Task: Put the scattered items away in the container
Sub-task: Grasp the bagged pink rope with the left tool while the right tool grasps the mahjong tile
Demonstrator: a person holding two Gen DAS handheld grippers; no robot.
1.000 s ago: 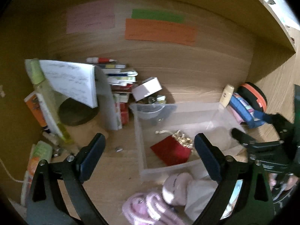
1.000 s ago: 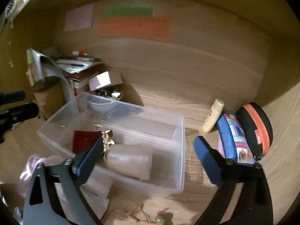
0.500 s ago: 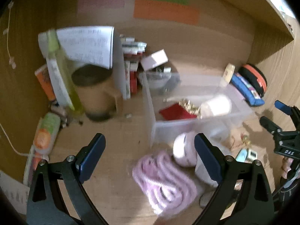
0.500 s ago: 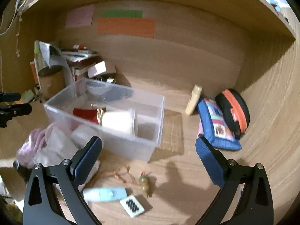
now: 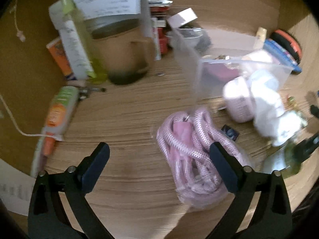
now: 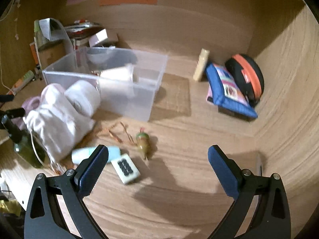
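Both my hands are empty and I judge I am between picks, choosing the next stray item. My left fingers point(image 5: 157, 155) are spread wide above the desk point(image 5: 123, 119), with the bagged pink cord point(image 5: 191, 153) lying partly between them, its far side against the right-hand finger. My right fingers point(image 6: 158, 156) are spread too, over the small white tile point(image 6: 125, 168) and the pale blue tube point(image 6: 95, 154). The clear container point(image 6: 127, 91) sits well beyond, already holding a white cup point(image 6: 119, 74). Next, I think, the left should lower around the cord bag and close on its middle before carrying it over the container's near wall.
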